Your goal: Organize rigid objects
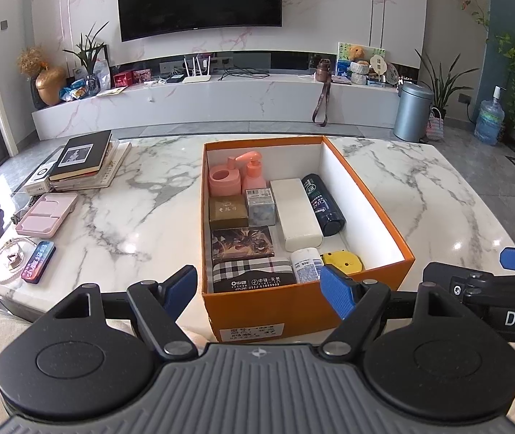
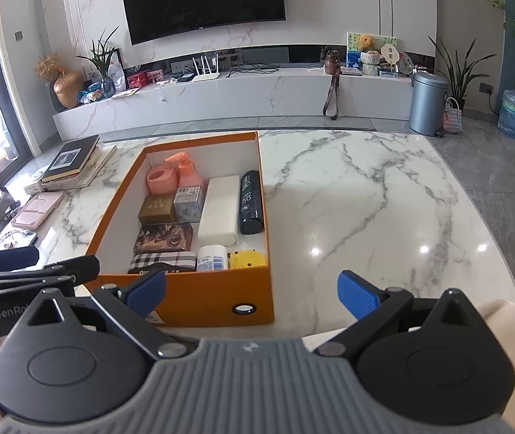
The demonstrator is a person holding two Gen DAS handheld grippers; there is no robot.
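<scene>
Both grippers, left gripper [image 1: 259, 287] and right gripper [image 2: 252, 289], hang spread and empty near the packed orange box [image 1: 275, 307]; likely the tidying is nearly done.

Orange box [image 1: 304, 303], pink pump bottle [image 1: 253, 173], plaid case [image 1: 250, 269], white-grey marble table [image 1: 141, 195]

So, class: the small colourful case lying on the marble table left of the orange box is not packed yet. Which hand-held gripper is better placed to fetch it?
Left. The left hand-held gripper is open, on the colourful case side; the right hand-held gripper faces bare table.
</scene>
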